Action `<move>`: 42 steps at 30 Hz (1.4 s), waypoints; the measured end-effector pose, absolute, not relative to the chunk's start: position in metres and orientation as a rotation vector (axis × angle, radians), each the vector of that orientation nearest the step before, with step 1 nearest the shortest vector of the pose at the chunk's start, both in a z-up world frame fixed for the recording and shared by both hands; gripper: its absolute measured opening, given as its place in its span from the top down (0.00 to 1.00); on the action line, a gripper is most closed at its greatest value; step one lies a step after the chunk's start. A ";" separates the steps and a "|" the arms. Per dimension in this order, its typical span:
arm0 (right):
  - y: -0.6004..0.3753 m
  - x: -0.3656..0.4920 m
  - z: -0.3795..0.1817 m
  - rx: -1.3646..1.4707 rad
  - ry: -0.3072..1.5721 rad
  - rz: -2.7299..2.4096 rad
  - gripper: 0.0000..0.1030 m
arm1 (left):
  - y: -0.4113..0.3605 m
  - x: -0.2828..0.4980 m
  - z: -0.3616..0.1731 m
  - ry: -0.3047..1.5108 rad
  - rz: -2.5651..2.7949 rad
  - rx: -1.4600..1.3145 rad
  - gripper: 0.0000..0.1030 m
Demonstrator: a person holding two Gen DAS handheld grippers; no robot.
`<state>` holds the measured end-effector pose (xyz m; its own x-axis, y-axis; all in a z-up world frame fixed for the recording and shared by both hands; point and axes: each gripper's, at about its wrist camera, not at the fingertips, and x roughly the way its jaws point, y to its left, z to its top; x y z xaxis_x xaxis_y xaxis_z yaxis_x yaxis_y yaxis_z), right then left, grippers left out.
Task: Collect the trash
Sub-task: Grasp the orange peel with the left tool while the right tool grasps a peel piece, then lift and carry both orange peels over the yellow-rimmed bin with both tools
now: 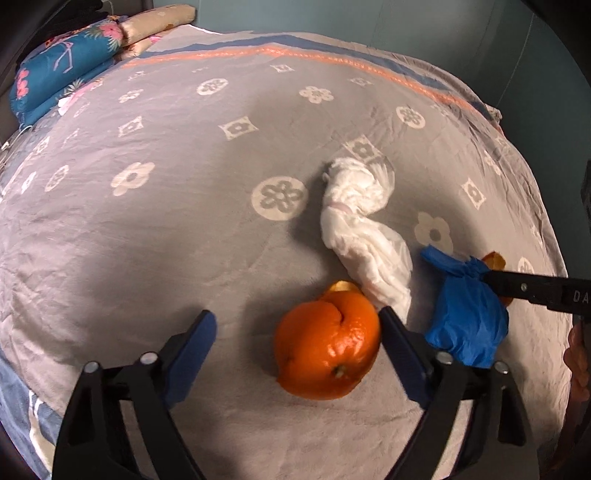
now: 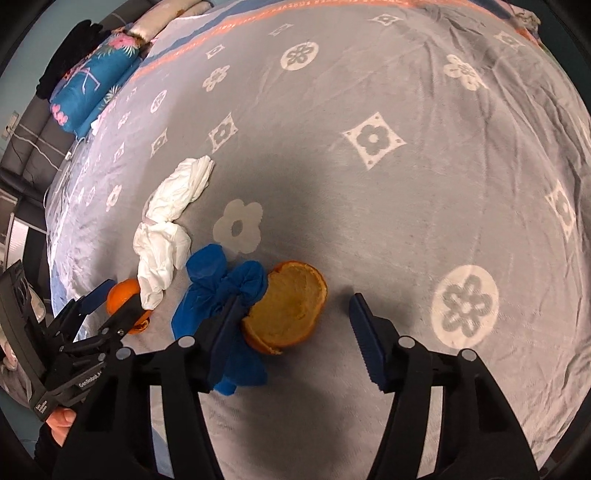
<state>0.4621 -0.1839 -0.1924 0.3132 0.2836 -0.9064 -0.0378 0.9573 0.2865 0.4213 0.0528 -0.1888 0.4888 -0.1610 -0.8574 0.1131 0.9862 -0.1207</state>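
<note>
An orange peel dome (image 1: 327, 349) lies on the grey flowered bedspread (image 1: 184, 229), between the fingers of my open left gripper (image 1: 297, 326), close to the right finger. A crumpled white tissue wad (image 1: 362, 225) lies just beyond it. A blue crumpled glove (image 1: 467, 317) lies to the right. In the right wrist view a second peel half (image 2: 286, 306), hollow side up, lies between the fingers of my open right gripper (image 2: 293, 310), against the left finger, beside the blue glove (image 2: 218, 288). The tissue (image 2: 166, 229) and my left gripper (image 2: 118, 302) show at left.
Folded floral bedding and pillows (image 1: 62, 66) are stacked at the bed's far left corner. A teal wall (image 1: 461, 29) stands behind the bed. The bedspread (image 2: 406, 184) stretches wide to the right of the trash.
</note>
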 end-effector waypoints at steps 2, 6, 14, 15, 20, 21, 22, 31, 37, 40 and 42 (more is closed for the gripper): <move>-0.182 0.463 -0.194 0.225 1.238 0.212 0.49 | 0.047 0.420 -0.191 1.040 -0.181 -0.028 0.31; -0.176 0.464 -0.196 0.211 1.238 0.219 0.59 | 0.043 0.418 -0.191 1.027 -0.205 -0.009 0.54; -0.176 0.462 -0.197 0.237 1.236 0.217 0.87 | 0.047 0.413 -0.189 1.008 -0.236 -0.025 0.66; -0.177 0.461 -0.196 0.241 1.235 0.220 0.93 | 0.049 0.411 -0.189 1.007 -0.241 -0.029 0.67; -0.181 0.456 -0.193 0.257 1.240 0.223 0.95 | 0.056 0.403 -0.186 1.007 -0.248 -0.053 0.67; -0.182 0.454 -0.191 0.258 1.238 0.224 0.95 | 0.058 0.401 -0.185 1.008 -0.248 -0.060 0.67; -0.183 0.452 -0.190 0.264 1.235 0.221 0.95 | 0.059 0.399 -0.184 1.006 -0.250 -0.066 0.67; -0.188 0.431 -0.166 0.261 1.185 0.239 0.95 | 0.066 0.378 -0.169 0.983 -0.254 -0.106 0.67; -0.195 0.411 -0.145 0.269 1.149 0.260 0.95 | 0.070 0.357 -0.153 0.967 -0.257 -0.139 0.68; -0.200 0.397 -0.135 0.277 1.136 0.273 0.95 | 0.070 0.348 -0.145 0.957 -0.257 -0.157 0.68; -0.202 0.389 -0.130 0.277 1.129 0.276 0.95 | 0.069 0.340 -0.139 0.947 -0.255 -0.164 0.68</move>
